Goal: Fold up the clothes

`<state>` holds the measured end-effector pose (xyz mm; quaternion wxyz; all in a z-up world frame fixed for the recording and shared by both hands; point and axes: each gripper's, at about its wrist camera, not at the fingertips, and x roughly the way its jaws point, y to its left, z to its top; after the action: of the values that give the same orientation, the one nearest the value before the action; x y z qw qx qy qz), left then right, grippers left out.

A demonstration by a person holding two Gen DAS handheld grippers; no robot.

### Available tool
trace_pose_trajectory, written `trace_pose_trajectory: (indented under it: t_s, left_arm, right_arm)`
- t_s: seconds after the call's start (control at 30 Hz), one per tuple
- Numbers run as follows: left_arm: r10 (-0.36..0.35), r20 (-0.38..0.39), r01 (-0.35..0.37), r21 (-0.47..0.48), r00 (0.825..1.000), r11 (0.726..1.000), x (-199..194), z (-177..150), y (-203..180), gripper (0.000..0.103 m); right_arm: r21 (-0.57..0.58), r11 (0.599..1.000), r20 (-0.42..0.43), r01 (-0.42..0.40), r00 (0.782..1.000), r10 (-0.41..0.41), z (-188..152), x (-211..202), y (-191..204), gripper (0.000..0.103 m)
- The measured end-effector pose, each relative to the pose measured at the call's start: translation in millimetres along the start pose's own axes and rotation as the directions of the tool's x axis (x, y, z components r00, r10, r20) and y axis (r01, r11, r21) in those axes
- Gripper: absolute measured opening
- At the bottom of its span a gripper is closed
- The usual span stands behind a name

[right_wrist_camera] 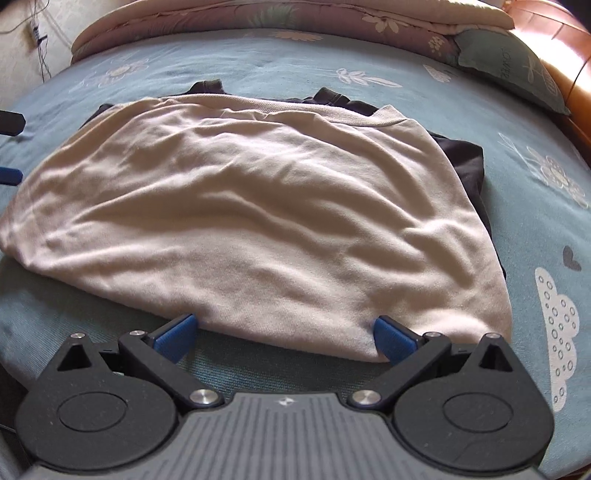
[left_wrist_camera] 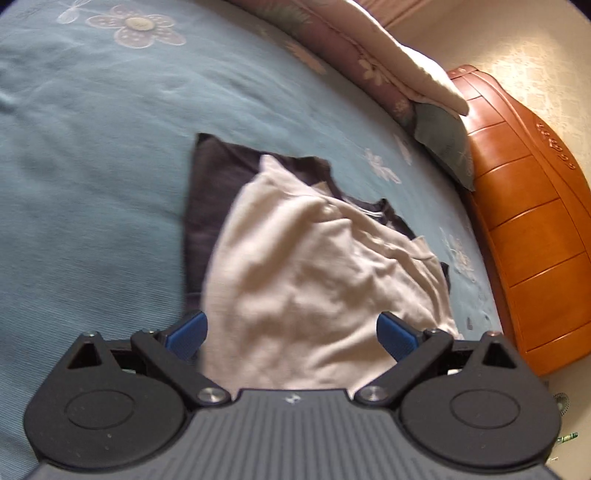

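Both of my grippers come first, right up close, and both have their blue fingers spread wide with nothing pinched. Behind them is the biggest thing, the blue bedspread [right_wrist_camera: 258, 66] with white flowers and a cloud on it. It is flat and soft, so it makes a good place to fold.

On it lies the pale shirt [right_wrist_camera: 258, 206], spread out wide but wrinkly. I think it was laid out like this so it can be folded. Under it is a dark garment [right_wrist_camera: 465, 158]. Only its edges and corners peek out around the shirt.

At the far side sit a folded quilt [right_wrist_camera: 258, 14] and a green pillow [right_wrist_camera: 509, 62], out of the way.

Now the small parts. My right gripper [right_wrist_camera: 284, 334] is just at the near edge of the pale shirt. One of its fingers [right_wrist_camera: 395, 338] is over the cloth and the other is over the bedspread beside it. My left gripper [left_wrist_camera: 291, 332] has the shirt right between its fingers, seen from the side. That view is blurry, so I cannot tell if it touches the cloth.

I think picking up the near edge is the step now, and the fold is not started.
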<state>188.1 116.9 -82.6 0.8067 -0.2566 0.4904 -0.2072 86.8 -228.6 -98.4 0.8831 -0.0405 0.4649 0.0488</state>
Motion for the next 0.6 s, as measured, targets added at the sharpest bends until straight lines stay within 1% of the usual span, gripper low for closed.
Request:
trace_pose_trajectory:
  t_s: [0.03,0.13,0.27,0.33,0.43,0.5,0.6]
  left_arm:
    - [-0.011,-0.007,0.011,-0.016,1.0,1.0,-0.2,2.7,7.9,0.098]
    - [-0.081,-0.033,0.078,-0.081,0.996,0.994,9.2,15.2,30.8,0.098]
    - [-0.12,-0.091,0.105,-0.153,0.989,0.983,36.3,28.6,54.1,0.096]
    - [-0.188,-0.078,0.171,-0.188,0.979,0.967,44.9,34.9,61.8,0.097]
    - [-0.256,-0.057,0.236,-0.232,0.965,0.944,55.0,46.6,69.9,0.097]
    - [-0.282,-0.047,0.265,-0.233,0.958,0.936,62.7,56.5,71.2,0.097]
    - [-0.292,-0.022,0.281,-0.213,0.956,0.936,72.0,72.2,68.2,0.097]
  right_arm:
    - [-0.004,1.0,-0.005,0.0,1.0,0.0,0.7,0.1,0.0,0.103]
    - [-0.001,1.0,-0.018,-0.005,1.0,0.005,3.8,0.7,-1.4,0.103]
    - [-0.005,1.0,-0.031,-0.003,1.0,0.003,7.2,2.3,-1.2,0.103]
    - [-0.009,1.0,-0.035,-0.004,0.999,0.004,7.9,2.7,-1.4,0.103]
    - [-0.013,1.0,-0.037,-0.005,0.999,0.004,9.2,3.9,-2.2,0.103]
    - [-0.003,1.0,-0.033,-0.002,0.999,0.002,11.5,5.8,-3.7,0.103]
    - [0.012,1.0,-0.028,0.001,1.0,-0.001,14.7,8.3,-5.5,0.103]
